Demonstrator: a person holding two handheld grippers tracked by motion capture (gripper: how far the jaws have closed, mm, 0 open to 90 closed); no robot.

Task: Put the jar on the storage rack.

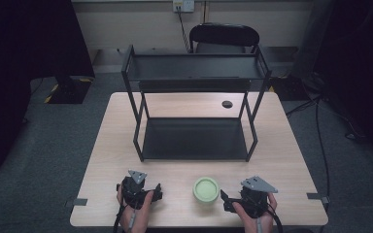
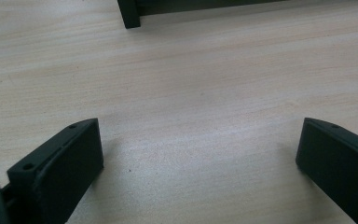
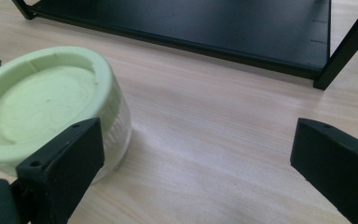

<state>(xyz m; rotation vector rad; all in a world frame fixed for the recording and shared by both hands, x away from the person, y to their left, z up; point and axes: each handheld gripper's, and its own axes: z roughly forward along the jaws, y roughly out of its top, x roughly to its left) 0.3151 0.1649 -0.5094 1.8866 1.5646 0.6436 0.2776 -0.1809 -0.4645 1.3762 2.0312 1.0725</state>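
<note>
I am only just starting: the round pale-green lidded plastic jar (image 1: 206, 189) is sitting untouched in front of the black two-tier metal shelf rack (image 1: 194, 141), between my spread, empty left gripper (image 1: 156, 193) and right gripper (image 1: 226, 200), nothing yet lifted

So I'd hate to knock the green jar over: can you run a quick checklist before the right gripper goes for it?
1. Right gripper open: ok, jaws stand wide apart.
2. Jar between its jaws: not ok, it sits off beside one jaw in the right gripper view.
3. Jar upright on the table, lid on: ok.
4. Left gripper clear of the jar: ok, open over bare wood.
5. Lower shelf of the rack free: ok.
</note>
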